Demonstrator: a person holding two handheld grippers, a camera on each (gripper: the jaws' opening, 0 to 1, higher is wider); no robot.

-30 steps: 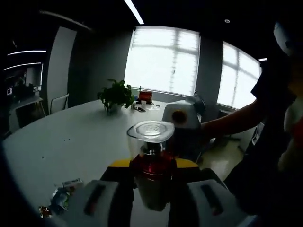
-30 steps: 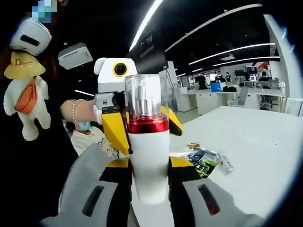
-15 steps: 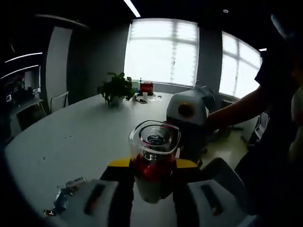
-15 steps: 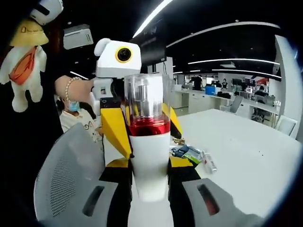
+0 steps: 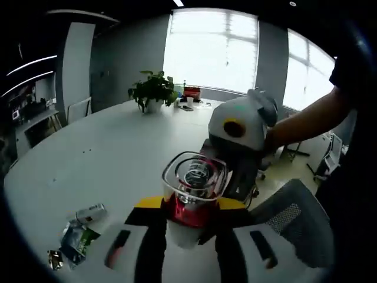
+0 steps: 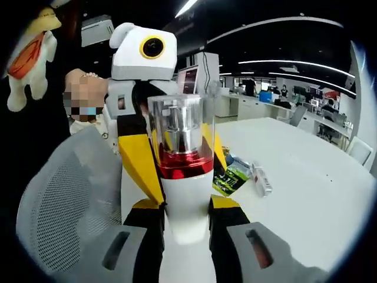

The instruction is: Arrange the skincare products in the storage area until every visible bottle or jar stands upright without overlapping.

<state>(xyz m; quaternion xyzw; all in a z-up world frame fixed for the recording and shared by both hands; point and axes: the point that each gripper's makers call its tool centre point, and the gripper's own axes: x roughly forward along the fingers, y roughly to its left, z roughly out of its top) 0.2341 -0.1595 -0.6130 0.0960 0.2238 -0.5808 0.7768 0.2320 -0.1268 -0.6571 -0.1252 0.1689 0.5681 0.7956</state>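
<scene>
A skincare bottle (image 5: 191,203) with a clear cap, a red band and a white body is held in the air over the table edge. In the left gripper view it sits between the yellow tips of my left gripper (image 5: 191,211), cap tilted toward the camera. My right gripper (image 5: 221,177) reaches in from behind it. In the right gripper view the bottle (image 6: 184,183) stands upright between the jaws of my right gripper (image 6: 184,213), and my left gripper (image 6: 188,186) clasps it from the far side with its yellow jaws. Both look shut on the bottle.
A large white table (image 5: 100,159) carries some small sachets (image 5: 76,239), a green packet (image 6: 232,175) and a small tube (image 6: 261,180). A grey mesh chair (image 6: 56,200) stands at the table edge. A potted plant (image 5: 154,91) sits far back. A plush toy (image 6: 28,50) hangs at upper left.
Both views have tipped down toward the table and chair. The bottle stays held between both grippers, and the sachets now sit closer in each view.
</scene>
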